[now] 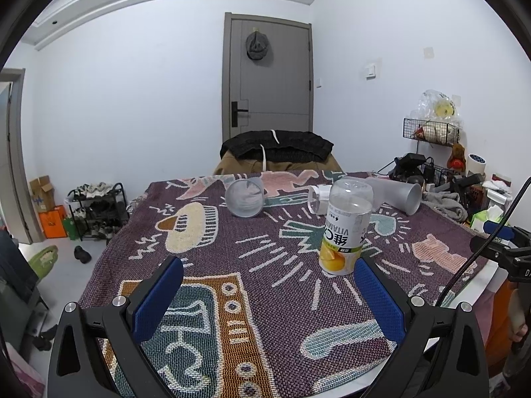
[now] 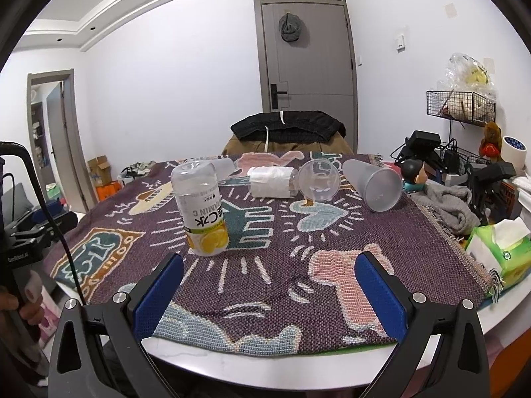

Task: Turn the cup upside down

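Left tongs (image 1: 268, 287) and right tongs (image 2: 268, 285) both spread wide, holding nothing, low over the near edge of the table (image 2: 265, 368) with its patterned cloth (image 2: 298, 265). Vitamin C bottle-cup (image 2: 202, 209) stands inverted mid-cloth, mouth down. Frosted cup (image 2: 375, 184), clear cup (image 2: 318, 180) and paper-wrapped cup (image 2: 270, 182) lie on their sides behind it; another frosted cup (image 1: 245, 197) lies far left

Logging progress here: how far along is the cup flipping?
Done: the vitamin C bottle stands inverted. In hand: nothing; the left tool and right tool are open. Left: the frosted cup and clear cup lie sideways.
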`<state>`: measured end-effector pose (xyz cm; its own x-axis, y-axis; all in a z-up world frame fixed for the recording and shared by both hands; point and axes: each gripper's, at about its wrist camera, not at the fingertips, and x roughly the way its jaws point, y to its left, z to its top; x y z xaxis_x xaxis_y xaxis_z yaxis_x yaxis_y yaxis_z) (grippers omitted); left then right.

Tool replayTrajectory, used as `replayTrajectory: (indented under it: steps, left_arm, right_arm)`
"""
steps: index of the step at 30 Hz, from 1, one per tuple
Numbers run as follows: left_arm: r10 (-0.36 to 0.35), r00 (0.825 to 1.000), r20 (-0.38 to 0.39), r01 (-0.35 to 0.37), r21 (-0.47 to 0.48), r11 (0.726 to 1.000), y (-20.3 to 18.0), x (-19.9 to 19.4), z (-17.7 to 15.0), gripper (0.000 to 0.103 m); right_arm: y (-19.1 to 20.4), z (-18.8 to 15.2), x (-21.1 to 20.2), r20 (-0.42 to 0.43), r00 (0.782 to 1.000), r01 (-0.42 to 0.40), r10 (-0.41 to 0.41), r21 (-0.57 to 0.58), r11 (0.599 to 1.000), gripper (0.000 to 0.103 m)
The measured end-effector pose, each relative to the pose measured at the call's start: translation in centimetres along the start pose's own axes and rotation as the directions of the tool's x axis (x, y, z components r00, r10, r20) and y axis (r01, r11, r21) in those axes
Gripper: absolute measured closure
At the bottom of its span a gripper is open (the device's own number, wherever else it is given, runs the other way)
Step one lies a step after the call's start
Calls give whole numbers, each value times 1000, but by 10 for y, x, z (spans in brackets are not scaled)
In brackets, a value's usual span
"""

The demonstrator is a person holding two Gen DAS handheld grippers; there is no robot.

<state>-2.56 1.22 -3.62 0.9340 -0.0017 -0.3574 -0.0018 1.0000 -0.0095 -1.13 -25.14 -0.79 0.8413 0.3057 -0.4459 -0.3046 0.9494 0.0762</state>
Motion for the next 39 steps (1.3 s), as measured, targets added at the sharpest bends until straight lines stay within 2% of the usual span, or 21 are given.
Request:
replayTrajectory:
  steps: [39]
  left_arm:
    - [-6,1000,-3,6,16,1000,-3,1,-3,0]
  right_arm:
    - [2,-4,2,-15,1000,-4,3,-19,1000,0]
